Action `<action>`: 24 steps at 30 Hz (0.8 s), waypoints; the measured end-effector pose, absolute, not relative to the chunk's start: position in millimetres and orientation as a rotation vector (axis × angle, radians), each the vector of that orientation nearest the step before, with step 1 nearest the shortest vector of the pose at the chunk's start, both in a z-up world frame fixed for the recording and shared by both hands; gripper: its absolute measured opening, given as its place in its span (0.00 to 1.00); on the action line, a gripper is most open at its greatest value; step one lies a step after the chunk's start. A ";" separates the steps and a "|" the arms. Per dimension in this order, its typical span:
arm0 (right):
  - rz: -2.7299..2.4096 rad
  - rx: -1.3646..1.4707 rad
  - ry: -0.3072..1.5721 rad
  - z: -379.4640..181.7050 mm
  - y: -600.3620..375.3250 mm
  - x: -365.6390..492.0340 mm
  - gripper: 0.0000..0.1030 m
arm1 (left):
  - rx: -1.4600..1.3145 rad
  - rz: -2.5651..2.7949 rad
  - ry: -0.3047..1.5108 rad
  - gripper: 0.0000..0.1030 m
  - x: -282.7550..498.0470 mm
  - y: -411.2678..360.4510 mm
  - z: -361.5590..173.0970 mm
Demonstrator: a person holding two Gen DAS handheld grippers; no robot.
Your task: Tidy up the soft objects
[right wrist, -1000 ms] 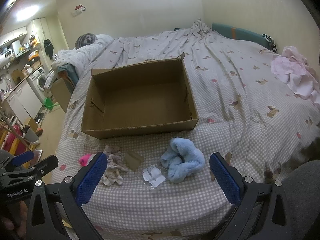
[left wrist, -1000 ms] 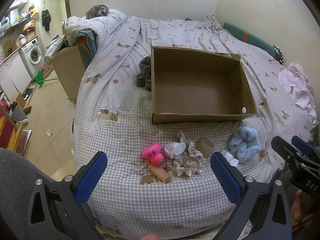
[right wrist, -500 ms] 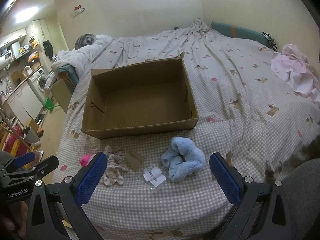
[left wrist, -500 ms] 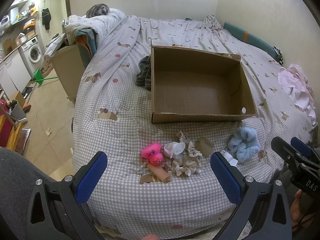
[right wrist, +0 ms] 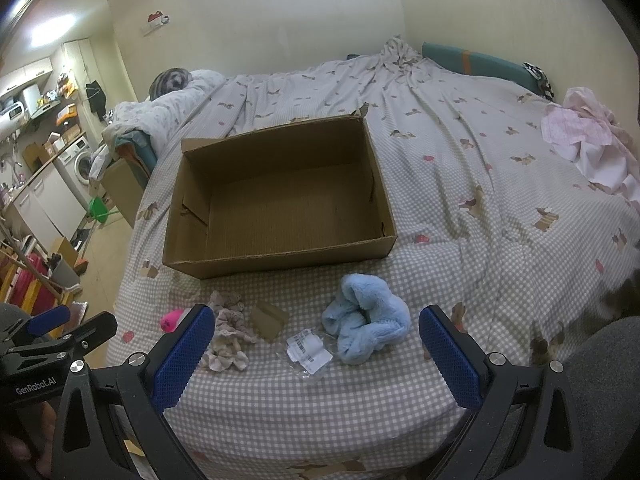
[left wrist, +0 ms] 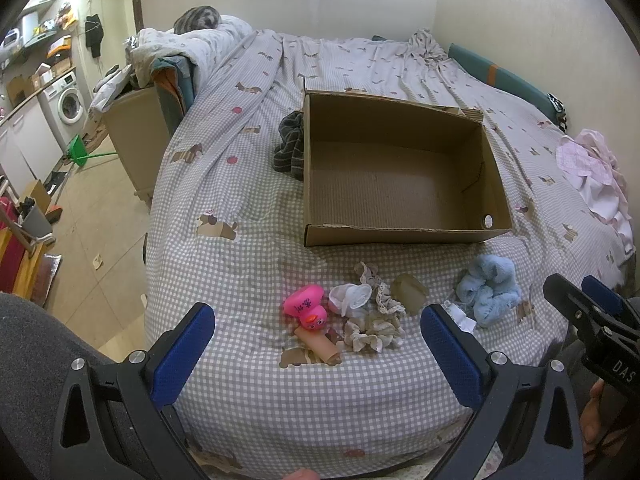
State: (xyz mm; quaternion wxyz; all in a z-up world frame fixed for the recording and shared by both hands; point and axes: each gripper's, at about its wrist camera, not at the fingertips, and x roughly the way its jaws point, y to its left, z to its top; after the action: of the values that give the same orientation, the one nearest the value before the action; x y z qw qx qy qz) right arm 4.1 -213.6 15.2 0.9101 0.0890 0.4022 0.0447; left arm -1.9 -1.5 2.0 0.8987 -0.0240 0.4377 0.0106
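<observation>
An empty cardboard box [left wrist: 400, 236] [right wrist: 280, 258] lies on the checked bed. In front of it are a pink duck toy [left wrist: 306, 306] [right wrist: 171, 319], a white cloth [left wrist: 350, 298], beige frilly scrunchies [left wrist: 374, 332] [right wrist: 228, 336], a fluffy light blue piece [left wrist: 490, 290] [right wrist: 366, 322] and a small plastic packet [right wrist: 310, 350]. My left gripper [left wrist: 318, 350] hovers open over the near bed edge, short of the duck and scrunchies. My right gripper [right wrist: 312, 352] is open too, low in front of the packet and blue piece. Nothing sits between either pair of fingers.
A dark striped cloth [left wrist: 290, 146] lies against the box's left side. Pink and white clothes [left wrist: 592, 172] [right wrist: 588, 140] are piled at the bed's right. A teal pillow [right wrist: 476, 62] rests by the wall. Left of the bed are a brown cabinet [left wrist: 136, 140], floor and a washing machine [left wrist: 68, 98].
Both views have shifted only slightly; the objects on the bed have not moved and both grippers stay open.
</observation>
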 end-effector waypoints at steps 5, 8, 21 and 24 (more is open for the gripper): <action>0.093 0.183 0.830 15.1 -213.3 4.2 1.00 | -0.051 0.022 0.907 1.00 -1.6 -1.3 2.0; 0.093 0.182 0.831 14.7 -213.0 4.2 1.00 | -0.058 0.024 0.909 1.00 -1.9 -0.1 1.8; 0.095 0.181 0.833 13.9 -212.3 4.3 1.00 | -0.059 0.025 0.911 1.00 -2.1 0.2 0.8; 0.092 0.185 0.838 12.9 -211.9 4.1 1.00 | -0.057 0.025 0.913 1.00 -1.7 0.4 0.3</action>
State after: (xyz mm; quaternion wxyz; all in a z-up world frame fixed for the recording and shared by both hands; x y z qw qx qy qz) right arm 4.1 -211.9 12.9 0.9083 0.0896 0.4060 0.0448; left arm -1.7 0.4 0.3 0.8970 -0.0276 0.4410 0.0120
